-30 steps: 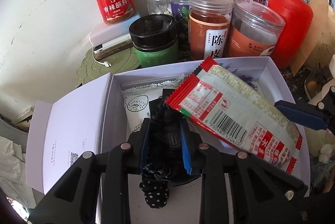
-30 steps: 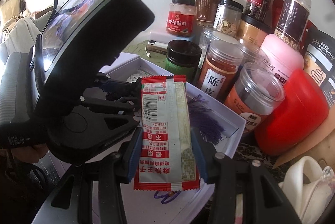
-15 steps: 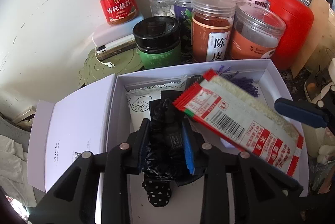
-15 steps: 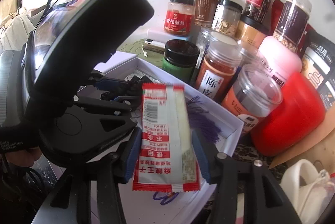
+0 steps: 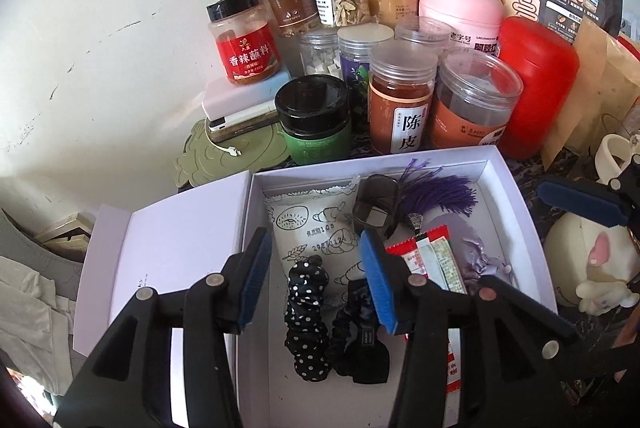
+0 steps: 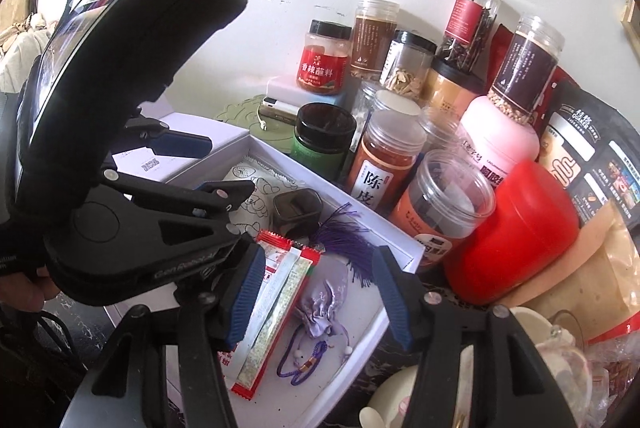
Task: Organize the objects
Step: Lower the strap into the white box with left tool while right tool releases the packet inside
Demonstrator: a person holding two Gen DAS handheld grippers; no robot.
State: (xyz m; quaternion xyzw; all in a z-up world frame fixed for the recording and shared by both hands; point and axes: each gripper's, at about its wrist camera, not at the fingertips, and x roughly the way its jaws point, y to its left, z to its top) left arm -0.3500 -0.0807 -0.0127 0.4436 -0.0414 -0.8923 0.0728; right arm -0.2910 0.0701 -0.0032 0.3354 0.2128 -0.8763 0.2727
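Note:
A white open box [image 5: 516, 196] holds a black polka-dot scrunchie [image 5: 306, 320], a plain black scrunchie [image 5: 362, 344], a white printed packet [image 5: 308, 228], a dark sharpener-like case [image 5: 376, 206], a purple tassel [image 5: 440, 190] and a lilac pouch [image 5: 472, 248]. The red-and-white snack packet [image 6: 276, 304] lies in the box. My left gripper [image 5: 316, 278] is open above the scrunchies. My right gripper [image 6: 320, 296] is open above the snack packet and pouch [image 6: 320, 308].
Several spice jars [image 5: 400, 96], a green jar [image 5: 312, 120], a red canister [image 5: 536, 88] and a pink canister [image 5: 460, 8] crowd behind the box. The box lid [image 5: 168, 260] lies to its left. A plush toy [image 5: 588, 260] sits to the right.
My left gripper opened and let go of the black scrunchies, now in the box. My right gripper opened and dropped the snack packet into the box. Both grippers pulled back.

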